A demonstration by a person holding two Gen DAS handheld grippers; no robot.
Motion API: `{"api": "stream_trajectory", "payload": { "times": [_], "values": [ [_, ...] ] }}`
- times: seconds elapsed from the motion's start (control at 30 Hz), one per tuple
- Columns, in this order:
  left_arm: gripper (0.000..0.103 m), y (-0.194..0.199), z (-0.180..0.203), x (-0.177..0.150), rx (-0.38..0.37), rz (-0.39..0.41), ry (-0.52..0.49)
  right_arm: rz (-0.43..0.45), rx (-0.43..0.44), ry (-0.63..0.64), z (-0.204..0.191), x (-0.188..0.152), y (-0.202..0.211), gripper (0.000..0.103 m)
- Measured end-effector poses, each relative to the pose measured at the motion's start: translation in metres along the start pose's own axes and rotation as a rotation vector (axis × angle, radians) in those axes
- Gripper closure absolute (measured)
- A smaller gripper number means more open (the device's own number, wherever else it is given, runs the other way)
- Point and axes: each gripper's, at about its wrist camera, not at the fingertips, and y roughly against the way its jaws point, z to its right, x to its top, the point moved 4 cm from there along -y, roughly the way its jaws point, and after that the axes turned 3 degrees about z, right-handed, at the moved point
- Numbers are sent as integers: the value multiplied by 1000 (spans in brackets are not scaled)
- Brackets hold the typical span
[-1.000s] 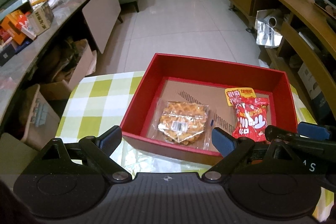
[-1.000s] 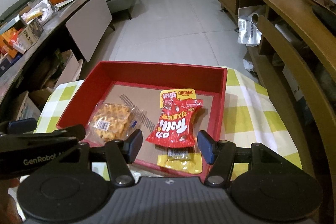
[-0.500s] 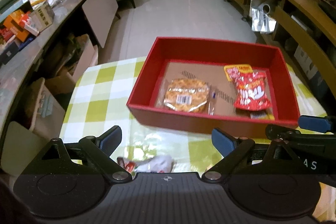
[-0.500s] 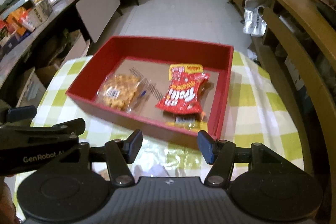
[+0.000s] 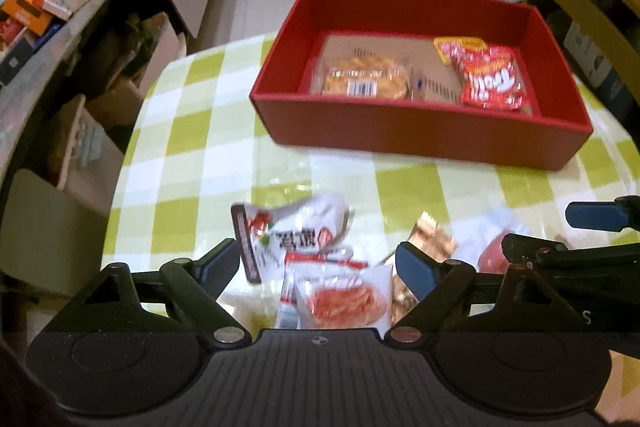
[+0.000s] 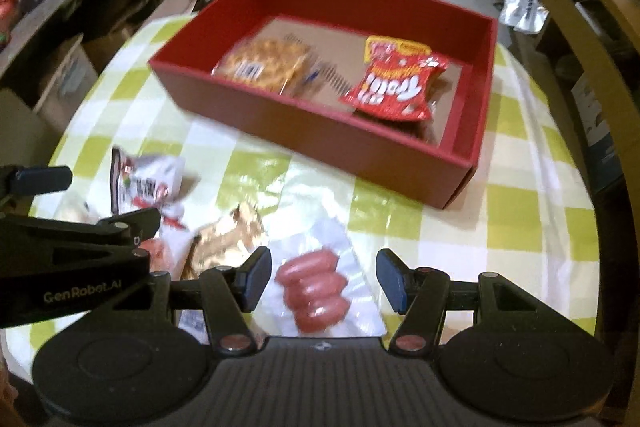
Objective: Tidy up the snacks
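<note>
- Your left gripper (image 5: 316, 261) hangs with its blue-padded jaws spread wide, nothing between them but the snacks lying on the table below.
- Under it sits a white crinkled snack packet with a dark strip down one edge (image 5: 294, 229), printed in red, lying flat on the green-and-white checked tablecloth (image 5: 192, 131).
- Just nearer you is a clear-windowed pouch of orange-red shredded snack (image 5: 340, 301), touching the white packet.
- Beside that, a shiny gold foil wrapper (image 6: 228, 235) lies crumpled between your two tools.
- Your right gripper (image 6: 322, 277) is spread wide too, holding nothing, poised over a clear vacuum pack of pink sausages (image 6: 316, 289); four links lie side by side in it.
- Further along the table stands the red rectangular cardboard box (image 6: 320, 135), its open top showing a brown cardboard floor.
- Inside, on the left, a round golden waffle in clear wrap (image 5: 366, 83) lies barcode up.
- On the right of the box, a glossy red snack bag with white lettering (image 6: 394, 85) rests on top of a yellow-edged packet (image 6: 398, 45), only partly showing.
- Both views are slightly blurred, so the fine print is unreadable.
</note>
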Motion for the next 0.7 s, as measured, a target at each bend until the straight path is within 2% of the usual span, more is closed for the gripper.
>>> {"api": "stream_trajectory", "payload": {
  "times": [0.27,0.53,0.7],
  "values": [
    [14,-7,-2,-23,-16,-66,11,-74,4,60,-7,-14,-12,36],
    [12,-19,4,-35,-42,-124,21,-113,-4,58,3,-19,-20,36],
    [10,-30,10,-39,-39,-155,11,-105,-1,34,11,-16,-19,27]
  ]
}}
